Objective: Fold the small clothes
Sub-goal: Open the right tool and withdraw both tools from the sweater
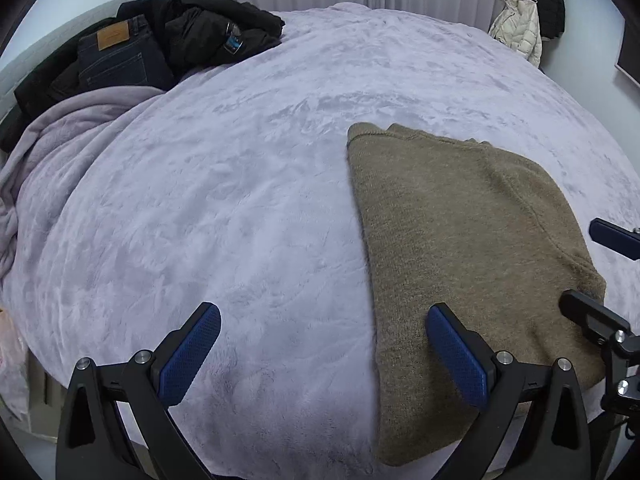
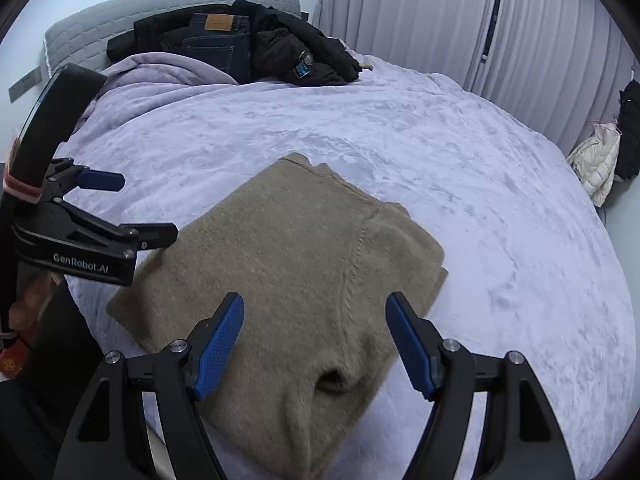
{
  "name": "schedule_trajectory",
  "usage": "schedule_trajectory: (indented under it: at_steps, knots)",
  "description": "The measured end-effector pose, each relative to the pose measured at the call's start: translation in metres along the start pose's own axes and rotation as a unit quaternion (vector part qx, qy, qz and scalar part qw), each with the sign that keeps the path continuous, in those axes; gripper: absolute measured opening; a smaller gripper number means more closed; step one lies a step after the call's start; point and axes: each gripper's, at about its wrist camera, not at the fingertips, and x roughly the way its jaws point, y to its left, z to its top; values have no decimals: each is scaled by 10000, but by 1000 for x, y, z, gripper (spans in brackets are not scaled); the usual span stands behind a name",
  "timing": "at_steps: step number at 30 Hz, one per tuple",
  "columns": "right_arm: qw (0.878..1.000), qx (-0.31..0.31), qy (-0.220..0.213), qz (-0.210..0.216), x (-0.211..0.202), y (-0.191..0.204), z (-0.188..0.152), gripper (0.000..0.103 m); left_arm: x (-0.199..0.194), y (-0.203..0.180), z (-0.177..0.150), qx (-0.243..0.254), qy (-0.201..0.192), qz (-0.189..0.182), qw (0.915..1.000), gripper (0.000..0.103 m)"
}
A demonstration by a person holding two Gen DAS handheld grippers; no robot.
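Fuzzy tan knitted sweater is lying folded on the lilac plush blanket; left gripper and right gripper are hovering released, risking snagging loose knit.

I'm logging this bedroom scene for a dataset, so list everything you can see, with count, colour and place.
sweater: one, tan knit, folded flat on the bed's near part
blanket: one, lilac plush, covering the bed
jeans: one pair, dark blue, folded at the bed's head
black jacket: one, piled beside the jeans
headboard: one, grey quilted
curtains: pale grey, behind the bed
puffer coat: one, cream, hanging by the wall
left gripper: black with blue pads, jaws open, holding nothing
right gripper: same, jaws open above the sweater
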Motion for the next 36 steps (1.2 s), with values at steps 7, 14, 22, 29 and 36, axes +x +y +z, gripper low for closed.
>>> schedule_trajectory:
  at_steps: [7,14,22,29,36]
  knots:
    - [9987,73,408,300,44,-10,-16,76,8,4,-10,110,130,524,9985,103]
    - [9974,554,369,290,6,-40,-30,77,0,6,-16,78,78,527,9986,103]
    - [9981,559,227,149,35,-36,18,77,-22,-27,10,351,-247,-165,9989,103]
    - [9956,716,604,-86,66,-49,5,76,20,-41,2,475,119,59,9988,103]
    - [9901,1258,611,82,55,-75,-17,80,12,-37,-4,512,136,32,9986,103]
